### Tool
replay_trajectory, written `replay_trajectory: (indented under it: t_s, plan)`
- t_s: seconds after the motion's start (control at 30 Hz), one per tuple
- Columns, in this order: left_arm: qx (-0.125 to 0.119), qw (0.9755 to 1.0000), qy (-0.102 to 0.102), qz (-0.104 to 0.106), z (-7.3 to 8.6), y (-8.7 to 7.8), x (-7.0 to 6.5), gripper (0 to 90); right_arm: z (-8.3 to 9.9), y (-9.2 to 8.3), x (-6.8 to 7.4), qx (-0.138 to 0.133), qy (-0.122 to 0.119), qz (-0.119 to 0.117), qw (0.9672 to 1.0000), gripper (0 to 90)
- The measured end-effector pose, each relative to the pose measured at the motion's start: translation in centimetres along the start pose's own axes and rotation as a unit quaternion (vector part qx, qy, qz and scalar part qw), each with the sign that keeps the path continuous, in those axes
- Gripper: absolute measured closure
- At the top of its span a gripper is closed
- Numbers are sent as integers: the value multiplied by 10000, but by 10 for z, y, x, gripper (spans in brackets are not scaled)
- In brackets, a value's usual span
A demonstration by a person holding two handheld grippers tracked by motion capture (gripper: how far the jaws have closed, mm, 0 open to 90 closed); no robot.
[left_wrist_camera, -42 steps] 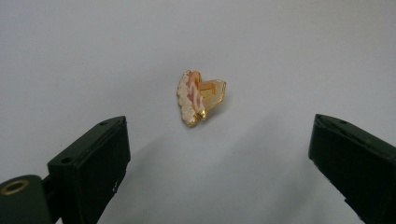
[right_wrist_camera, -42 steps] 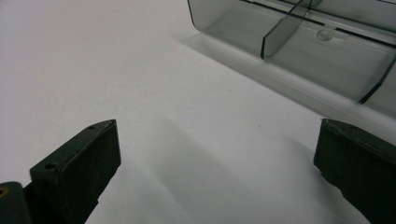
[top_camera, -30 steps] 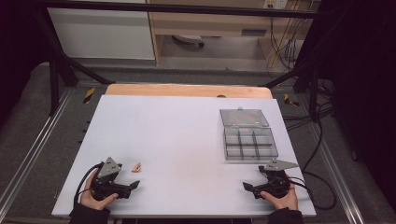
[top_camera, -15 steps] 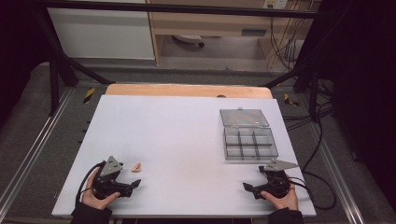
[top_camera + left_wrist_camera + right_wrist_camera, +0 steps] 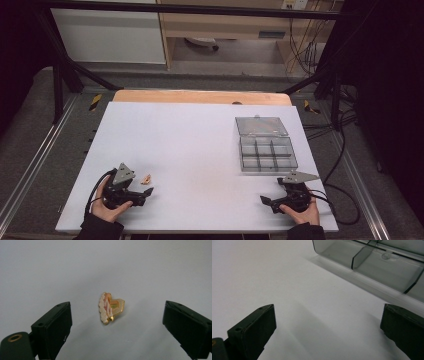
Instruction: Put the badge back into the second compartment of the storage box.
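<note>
Small gold-and-pink pin [image 5: 110, 308] lying flat on the white table [image 5: 200, 150], near the front-left corner, just ahead of the left gripper [image 5: 144, 196] and a touch toward the table's middle. Seen from the left gripper view, sitting dead centre between the two black jaws, a little beyond their tips, touching neither. Long axis running roughly along the line of sight, slightly tilted, so the narrow width faces the jaws, which looks handy for a pinch. Left gripper spread wide, holding nothing. Probably just needs a short push forward and a squeeze. Right gripper [image 5: 267, 201] way off at the front-right, also gaping and empty, parked just below the clear compartment box [image 5: 267, 155] with its lid flipped back. Clearly a left-hand job.
</note>
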State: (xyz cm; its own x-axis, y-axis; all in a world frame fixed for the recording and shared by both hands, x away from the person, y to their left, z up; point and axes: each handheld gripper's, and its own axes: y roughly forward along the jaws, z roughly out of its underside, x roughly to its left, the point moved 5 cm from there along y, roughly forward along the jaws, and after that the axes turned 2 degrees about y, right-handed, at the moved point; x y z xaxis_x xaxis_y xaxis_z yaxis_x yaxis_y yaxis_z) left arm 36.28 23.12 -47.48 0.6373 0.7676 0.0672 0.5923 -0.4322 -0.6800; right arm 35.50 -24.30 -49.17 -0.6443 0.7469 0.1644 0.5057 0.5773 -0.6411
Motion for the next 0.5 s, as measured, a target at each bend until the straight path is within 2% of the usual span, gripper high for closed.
replay_trajectory:
  t_s: [0.27, 0.5]
  plan:
    - [108, 9999, -77, -104, -9, 3, 2, 131, 0, 0, 0, 7, 11, 8, 10000, 7]
    - [210, 9993, -140, -277, -19, 4, 6, 221, 0, 0, 0, -3, 0, 24, 10000, 7]
